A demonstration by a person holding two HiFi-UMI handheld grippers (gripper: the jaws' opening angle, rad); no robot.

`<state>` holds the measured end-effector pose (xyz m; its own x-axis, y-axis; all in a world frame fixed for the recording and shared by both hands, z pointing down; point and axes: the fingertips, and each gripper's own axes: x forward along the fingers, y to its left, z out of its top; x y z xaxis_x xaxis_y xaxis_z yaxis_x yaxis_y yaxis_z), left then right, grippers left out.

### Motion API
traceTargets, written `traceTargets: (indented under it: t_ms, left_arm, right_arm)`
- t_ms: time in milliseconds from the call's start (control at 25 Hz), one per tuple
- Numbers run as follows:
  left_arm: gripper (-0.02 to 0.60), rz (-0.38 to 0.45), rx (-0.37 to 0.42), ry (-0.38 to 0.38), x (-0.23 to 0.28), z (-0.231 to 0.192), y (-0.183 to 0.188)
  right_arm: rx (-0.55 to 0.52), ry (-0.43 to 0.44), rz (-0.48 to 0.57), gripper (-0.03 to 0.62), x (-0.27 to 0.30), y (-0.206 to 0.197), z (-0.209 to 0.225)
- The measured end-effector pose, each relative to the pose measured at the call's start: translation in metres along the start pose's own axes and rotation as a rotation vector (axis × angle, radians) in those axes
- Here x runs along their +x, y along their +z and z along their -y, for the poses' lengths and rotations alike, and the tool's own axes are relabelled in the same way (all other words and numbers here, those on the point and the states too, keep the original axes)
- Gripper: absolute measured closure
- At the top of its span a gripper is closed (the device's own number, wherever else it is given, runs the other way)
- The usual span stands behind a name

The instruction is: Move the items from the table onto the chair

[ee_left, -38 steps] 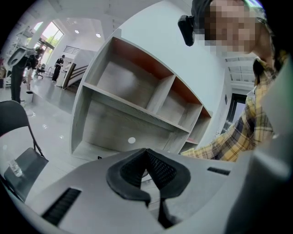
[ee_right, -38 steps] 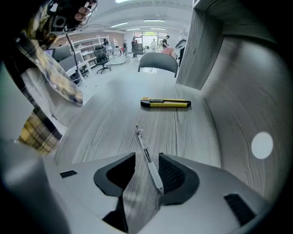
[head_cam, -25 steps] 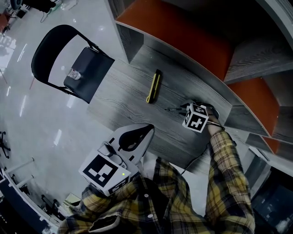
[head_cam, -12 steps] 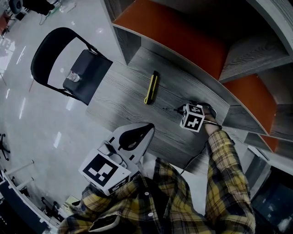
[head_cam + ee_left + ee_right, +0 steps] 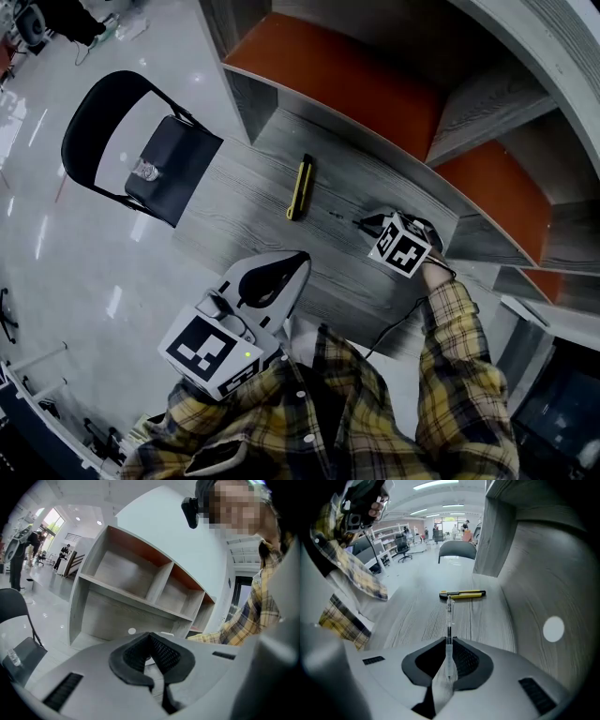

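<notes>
A clear pen point(image 5: 449, 620) with a dark grip points out over the grey wooden table point(image 5: 253, 216), and my right gripper point(image 5: 449, 645) is shut on its rear part. In the head view this gripper point(image 5: 380, 225) is near the table's right end, the pen's tip point(image 5: 362, 223) just showing. A yellow and black utility knife point(image 5: 462, 594) lies crosswise beyond the pen, also visible as the knife point(image 5: 299, 187) mid-table. A black folding chair point(image 5: 164, 159) stands left of the table with a small clear item point(image 5: 147, 171) on its seat. My left gripper point(image 5: 296, 260) hangs shut and holds nothing over the table's near edge.
A grey shelf unit with orange back panels point(image 5: 347, 70) rises along the table's far side. Shiny floor point(image 5: 66, 244) surrounds the chair. In the left gripper view the chair point(image 5: 18, 634) is at the far left, and people stand far back in the room.
The pen lay on the table ahead of the right gripper; now the gripper has moved over it and the pen sits clamped between its jaws. The left gripper has stayed put.
</notes>
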<state>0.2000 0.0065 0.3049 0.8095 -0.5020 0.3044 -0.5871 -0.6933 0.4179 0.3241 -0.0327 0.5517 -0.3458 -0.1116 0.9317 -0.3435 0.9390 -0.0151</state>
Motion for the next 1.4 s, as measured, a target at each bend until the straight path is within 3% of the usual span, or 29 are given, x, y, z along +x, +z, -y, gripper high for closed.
traceTargets:
  t_ms: [120,440,680,840,1000,1160,1400]
  left_arm:
    - [0.581,0.023,0.009,-0.004,-0.002,0.003,0.006]
    - [0.581,0.089,0.017,-0.018,-0.004,0.011,0.023]
    - [0.581,0.117,0.014,-0.007,-0.009,0.007,0.03]
    - [0.581,0.134,0.003,0.04,-0.021,-0.006,0.032]
    - [0.581,0.158,-0.02,0.114,-0.046,-0.026,0.025]
    - [0.581,0.186,-0.044,0.176,-0.078,-0.052,0.022]
    - [0.581,0.229,-0.081,0.231,-0.133,-0.101,0.016]
  right_arm:
    - [0.076,-0.045,0.067,0.54,-0.023,0.008,-0.001]
    - [0.348,-0.162,0.42,0.54,-0.087,0.037,-0.016]
    - [0.466,-0.205,0.627,0.54,-0.132,0.062,-0.043]
    - [0.47,-0.208,0.715,0.54,-0.152,0.089,-0.057]
    - [0.424,-0.144,0.762,0.54,-0.159,0.127,-0.071]
    - [0.358,-0.087,0.78,0.54,-0.153,0.174,-0.085]
    - [0.31,-0.074,0.775,0.54,-0.127,0.241,-0.099]
